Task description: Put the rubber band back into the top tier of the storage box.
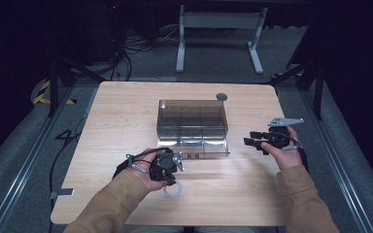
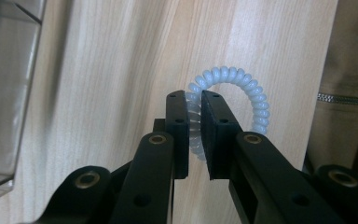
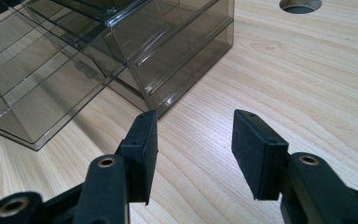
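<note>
Pale translucent plastic, coiled into a ring, the spiral hair tie [image 2: 242, 91] is pinched at one side between the closed pads of the left claw [image 2: 194, 123], just in front of the smoky clear plastic drawer box [image 1: 192, 125] on the light wooden bench [image 1: 116, 111], its free loop hanging below the claw over the bench near the front left corner of the box. Right of that box, the right claw [image 3: 193, 140] is held with its jaws apart and nothing between them, pointing toward the box's right side
</note>
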`<state>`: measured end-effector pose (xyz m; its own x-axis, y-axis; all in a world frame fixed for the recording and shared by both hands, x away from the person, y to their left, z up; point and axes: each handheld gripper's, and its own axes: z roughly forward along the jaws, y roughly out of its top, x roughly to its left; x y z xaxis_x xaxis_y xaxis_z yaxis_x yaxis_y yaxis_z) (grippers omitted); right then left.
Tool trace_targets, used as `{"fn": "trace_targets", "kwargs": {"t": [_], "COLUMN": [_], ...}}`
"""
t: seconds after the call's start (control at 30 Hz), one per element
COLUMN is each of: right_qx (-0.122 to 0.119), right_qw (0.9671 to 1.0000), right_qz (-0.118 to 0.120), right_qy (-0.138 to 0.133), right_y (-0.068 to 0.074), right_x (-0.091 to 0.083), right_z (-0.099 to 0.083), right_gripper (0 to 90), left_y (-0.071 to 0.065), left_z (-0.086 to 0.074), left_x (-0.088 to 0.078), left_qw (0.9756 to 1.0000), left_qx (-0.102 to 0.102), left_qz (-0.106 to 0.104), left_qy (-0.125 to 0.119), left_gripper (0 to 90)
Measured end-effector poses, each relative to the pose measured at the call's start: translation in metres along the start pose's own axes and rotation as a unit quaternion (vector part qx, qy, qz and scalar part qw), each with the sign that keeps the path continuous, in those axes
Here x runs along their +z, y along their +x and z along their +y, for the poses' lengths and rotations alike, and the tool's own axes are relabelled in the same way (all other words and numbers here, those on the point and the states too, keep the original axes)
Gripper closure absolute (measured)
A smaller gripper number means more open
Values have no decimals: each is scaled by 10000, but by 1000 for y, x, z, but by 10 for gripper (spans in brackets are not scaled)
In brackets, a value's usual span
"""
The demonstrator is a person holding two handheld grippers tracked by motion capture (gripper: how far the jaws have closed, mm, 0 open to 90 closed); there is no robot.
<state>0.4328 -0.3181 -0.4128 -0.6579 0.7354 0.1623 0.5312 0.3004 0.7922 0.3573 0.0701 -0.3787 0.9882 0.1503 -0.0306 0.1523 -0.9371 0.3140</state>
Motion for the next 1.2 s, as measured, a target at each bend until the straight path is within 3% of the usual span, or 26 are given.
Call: {"fn": "trace_targets", "kwargs": {"t": [0.27, 0.73, 0.9, 1.2], "right_qx": [11, -36, -41, -57], "right_qw": [10000, 10000, 9999, 9999], "right_qz": [2, -30, -42, -67], "right_qy": [18, 40, 82, 84], "right_y": [0, 2, 2, 2], "right_x": [0, -2, 0, -1], "right_z": [0, -2, -2, -2], "right_gripper": [520, 517, 517, 516], "left_y": [-2, 4, 4, 7], "left_z": [11, 37, 43, 51], "left_x": [-15, -46, -54, -65], "left_qw": [9999, 9997, 9997, 9999], "left_qx": [134, 214, 210, -26], "left_qz": [95, 66, 72, 94], "left_qy": [8, -83, -125, -136], "left_gripper": [822, 822, 823, 823]}}
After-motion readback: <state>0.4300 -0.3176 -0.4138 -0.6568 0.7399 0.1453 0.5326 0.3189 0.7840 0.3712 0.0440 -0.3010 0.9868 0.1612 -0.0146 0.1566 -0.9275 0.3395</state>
